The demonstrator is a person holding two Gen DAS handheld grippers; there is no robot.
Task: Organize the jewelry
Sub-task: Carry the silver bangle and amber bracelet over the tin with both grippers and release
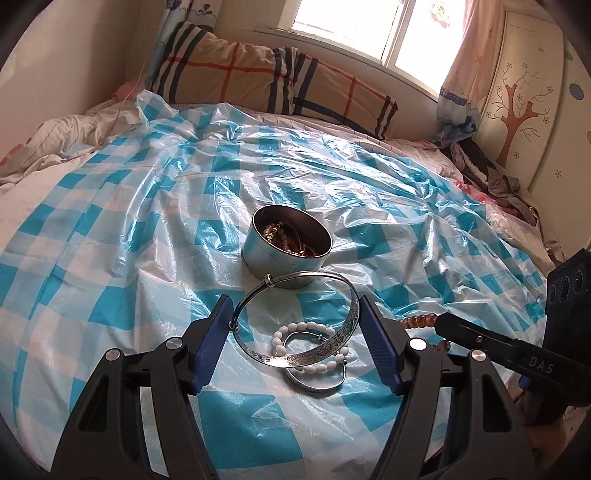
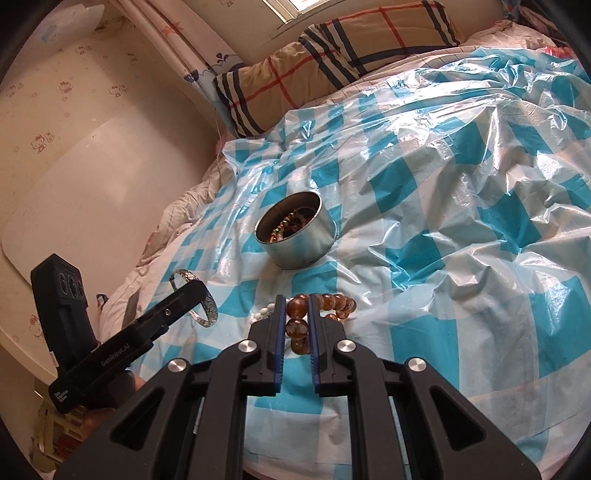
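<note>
- Looking along the left wrist view: left gripper [image 1: 295, 325] pinches a wide engraved silver bangle [image 1: 314, 350], its blue pads [image 1: 212, 339] pressed on the bangle's outer edge at 9 and 3 o'clock, so the jaws stand well apart around the ring.
- Bangle is lifted off the blue-and-white checked plastic sheet [image 1: 110, 229] that covers the bed.
- Under the bangle, at 6 o'clock of the frame's middle, lie a white bead bracelet [image 1: 295, 326] and a second, thinner silver bangle [image 1: 317, 384], overlapping each other on the sheet.
- Round metal tin [image 1: 280, 262] sits just past the held bangle at 12 o'clock, open, with mixed bead jewellery inside.
- Right gripper's dark finger [image 1: 476, 339] enters from 3 o'clock; amber beads [image 1: 419, 320] show at its tip.
- Plaid pillow [image 1: 266, 74] lies at the head of the bed, 12 o'clock, below a bright window [image 1: 354, 26].
- Turning to the right wrist view: right gripper [image 2: 296, 306] is pressed nearly together on an amber bead bracelet [image 2: 334, 304]; one bead sits between the pads, the rest of the loop trails to 3 o'clock.
- White beads [image 2: 263, 313] peek out at 9 o'clock of the fingertips.
- Tin [image 2: 299, 236] stands at 12 o'clock, near but apart.
- Left gripper [image 2: 184, 295] shows at 9 o'clock with the engraved bangle [image 2: 207, 310] in its jaws.
</note>
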